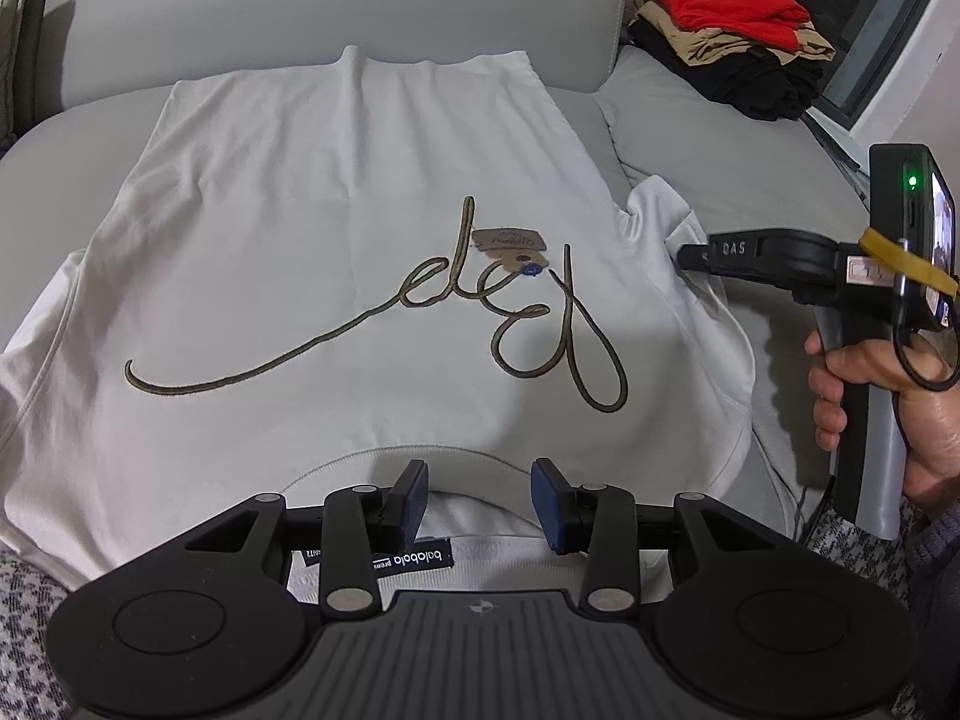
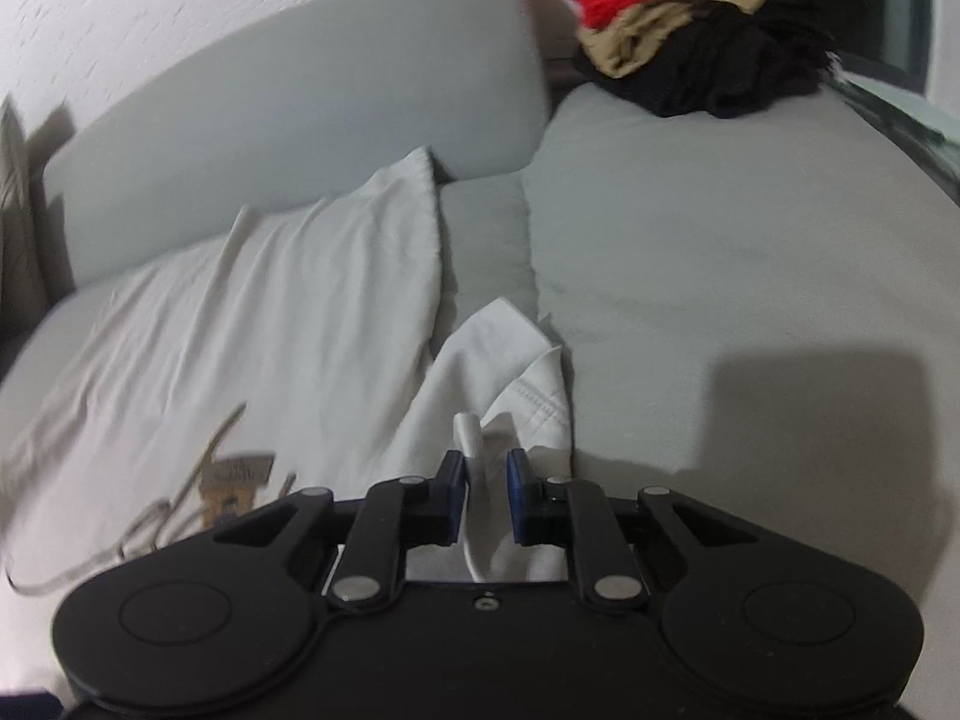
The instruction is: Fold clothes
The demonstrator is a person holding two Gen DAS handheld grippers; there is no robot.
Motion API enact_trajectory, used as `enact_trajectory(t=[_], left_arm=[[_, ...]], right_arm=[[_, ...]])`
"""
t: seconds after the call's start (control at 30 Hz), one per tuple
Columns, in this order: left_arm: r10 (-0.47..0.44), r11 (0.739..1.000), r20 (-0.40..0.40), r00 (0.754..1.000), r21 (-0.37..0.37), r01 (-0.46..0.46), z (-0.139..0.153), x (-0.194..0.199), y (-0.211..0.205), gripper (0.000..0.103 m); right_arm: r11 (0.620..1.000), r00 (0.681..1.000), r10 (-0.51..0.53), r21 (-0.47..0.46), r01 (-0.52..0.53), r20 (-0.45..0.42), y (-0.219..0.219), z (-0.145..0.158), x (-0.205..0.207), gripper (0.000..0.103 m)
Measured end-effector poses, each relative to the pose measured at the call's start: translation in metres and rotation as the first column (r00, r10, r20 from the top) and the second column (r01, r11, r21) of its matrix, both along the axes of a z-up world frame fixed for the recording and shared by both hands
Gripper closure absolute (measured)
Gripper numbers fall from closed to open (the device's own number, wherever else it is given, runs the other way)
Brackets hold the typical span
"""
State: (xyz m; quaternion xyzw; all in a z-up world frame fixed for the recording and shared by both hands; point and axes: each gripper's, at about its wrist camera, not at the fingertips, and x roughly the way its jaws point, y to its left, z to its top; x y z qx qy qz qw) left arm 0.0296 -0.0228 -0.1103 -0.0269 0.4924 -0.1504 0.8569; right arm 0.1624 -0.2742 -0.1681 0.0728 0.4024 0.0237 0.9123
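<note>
A white T-shirt (image 1: 336, 240) with looping brown script lies spread flat on a grey sofa (image 1: 720, 132), its collar (image 1: 360, 462) nearest me. Over that collar my left gripper (image 1: 480, 495) hangs open, its blue pads apart and touching no cloth. A paper hang tag (image 1: 510, 243) rests on the chest. My right gripper (image 1: 690, 255) is at the shirt's right sleeve (image 1: 660, 210). In the right wrist view the right gripper (image 2: 486, 480) is shut on a raised fold of the sleeve (image 2: 510, 354), beside the T-shirt body (image 2: 270, 324).
A pile of folded clothes (image 1: 732, 30), red over tan over black, sits at the back right of the sofa, also the pile (image 2: 702, 12). The grey backrest cushion (image 1: 300, 12) rises behind the shirt. A person's hand (image 1: 870, 396) holds the right gripper's handle.
</note>
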Motion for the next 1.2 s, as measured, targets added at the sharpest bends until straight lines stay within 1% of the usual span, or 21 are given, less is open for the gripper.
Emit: enact_trajectory(t=[0.07,0.17,0.27,0.37,0.4,0.5,0.57,0.67,0.7,0.73,0.77,0.83,0.87,0.93,0.97,1.0,1.03,1.07,1.1,1.13,1.2], left_arm=[[-0.002,1.000,0.008,1.000,0.002,0.002,0.001,-0.002,0.001,0.065],[-0.003,1.000,0.021,1.000,0.002,0.003,0.004,-0.004,0.002,0.065],[-0.004,1.000,0.031,1.000,0.000,0.004,0.005,-0.006,0.004,0.065],[-0.010,1.000,0.020,1.000,-0.006,0.010,0.000,-0.008,0.004,0.065],[-0.013,1.000,0.013,1.000,-0.009,0.013,-0.002,-0.008,0.004,0.065],[-0.020,1.000,0.006,1.000,-0.008,0.020,-0.007,-0.008,0.003,0.065],[-0.020,1.000,0.007,1.000,-0.001,0.020,-0.009,-0.008,0.005,0.065],[-0.010,1.000,0.014,1.000,0.005,0.010,-0.008,-0.010,0.009,0.065],[-0.005,1.000,0.019,1.000,0.005,0.005,-0.006,-0.011,0.012,0.065],[-0.001,1.000,0.025,1.000,0.005,0.001,-0.003,-0.012,0.015,0.065],[0.002,1.000,0.035,0.999,0.003,-0.002,0.001,-0.014,0.018,0.065],[0.007,1.000,0.076,0.997,0.029,-0.009,0.009,-0.021,0.023,0.064],[0.009,0.999,0.096,0.995,0.042,-0.013,0.014,-0.024,0.026,0.063],[0.037,0.994,0.146,0.989,0.093,-0.051,0.015,-0.031,0.036,0.063],[0.070,0.990,0.158,0.985,0.108,-0.087,0.012,-0.033,0.043,0.066],[0.115,0.986,0.140,0.983,0.101,-0.130,0.008,-0.030,0.050,0.073],[0.162,0.980,0.119,0.980,0.093,-0.173,0.003,-0.028,0.057,0.077],[0.185,0.978,0.102,0.977,0.078,-0.194,-0.002,-0.024,0.062,0.087],[0.207,0.975,0.084,0.975,0.063,-0.212,-0.006,-0.020,0.067,0.096],[0.214,0.973,0.084,0.973,0.069,-0.220,-0.009,-0.018,0.066,0.097],[0.199,0.974,0.087,0.976,0.090,-0.206,-0.013,-0.016,0.064,0.097]], right_arm=[[1.000,1.000,0.001,-0.014,-0.001,0.018,0.001,0.002,-0.004,0.101],[0.994,0.992,-0.102,0.053,0.098,0.073,-0.014,0.016,-0.015,0.101],[0.953,0.952,-0.280,0.155,0.259,0.128,-0.045,0.036,-0.035,0.101],[0.897,0.895,-0.425,0.195,0.397,0.133,-0.074,0.040,-0.055,0.101],[0.877,0.877,-0.464,0.202,0.435,0.127,-0.082,0.040,-0.060,0.101],[0.870,0.868,-0.486,0.147,0.470,0.100,-0.084,0.030,-0.065,0.101],[0.882,0.876,-0.470,0.084,0.464,0.102,-0.078,0.026,-0.061,0.101],[0.893,0.890,-0.449,0.018,0.449,0.083,-0.072,0.025,-0.054,0.099],[0.895,0.892,-0.445,0.023,0.445,0.075,-0.071,0.027,-0.054,0.097],[0.896,0.893,-0.445,0.042,0.443,0.068,-0.072,0.031,-0.056,0.089],[0.895,0.894,-0.444,0.062,0.441,0.062,-0.072,0.035,-0.058,0.085],[0.891,0.892,-0.448,0.108,0.440,0.061,-0.070,0.044,-0.068,0.070],[0.892,0.895,-0.442,0.129,0.432,0.057,-0.068,0.049,-0.073,0.068],[0.907,0.915,-0.400,0.162,0.389,0.048,-0.057,0.057,-0.088,0.063],[0.920,0.931,-0.363,0.172,0.352,0.039,-0.048,0.060,-0.094,0.063],[0.935,0.949,-0.315,0.184,0.305,0.027,-0.038,0.061,-0.099,0.063],[0.951,0.969,-0.246,0.194,0.240,0.010,-0.025,0.060,-0.103,0.066],[0.964,0.985,-0.172,0.203,0.172,-0.014,-0.011,0.057,-0.105,0.069],[0.971,0.994,-0.099,0.215,0.105,-0.037,0.003,0.054,-0.106,0.081],[0.971,0.998,-0.035,0.235,0.047,-0.057,0.016,0.050,-0.105,0.088],[0.968,0.995,0.064,0.245,-0.044,-0.074,0.040,0.046,-0.101,0.088]])
